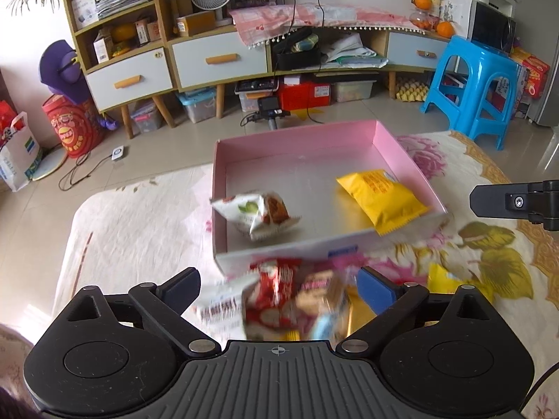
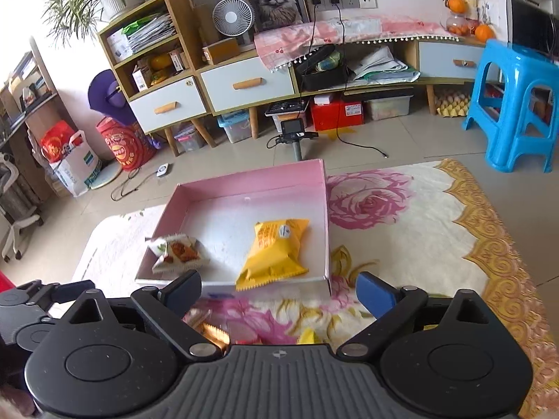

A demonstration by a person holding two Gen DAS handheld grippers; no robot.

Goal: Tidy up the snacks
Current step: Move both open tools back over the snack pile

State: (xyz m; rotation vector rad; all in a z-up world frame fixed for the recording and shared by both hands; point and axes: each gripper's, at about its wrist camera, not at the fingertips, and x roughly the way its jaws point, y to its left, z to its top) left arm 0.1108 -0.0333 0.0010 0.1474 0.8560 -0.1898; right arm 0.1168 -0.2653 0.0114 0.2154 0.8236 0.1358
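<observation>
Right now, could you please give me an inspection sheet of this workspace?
Surface: floral cloth covering the work area.
Job's things: pink box holds a yellow packet and a white packet; blurred loose snacks lie in front of it.
Clutter: nothing seen besides snacks.
Grippers: left gripper open above the loose snacks; right gripper open, empty.
Cables: wires hang from wall sockets and trail across the floor.
Surroundings: cabinet, blue stool, fan.
</observation>
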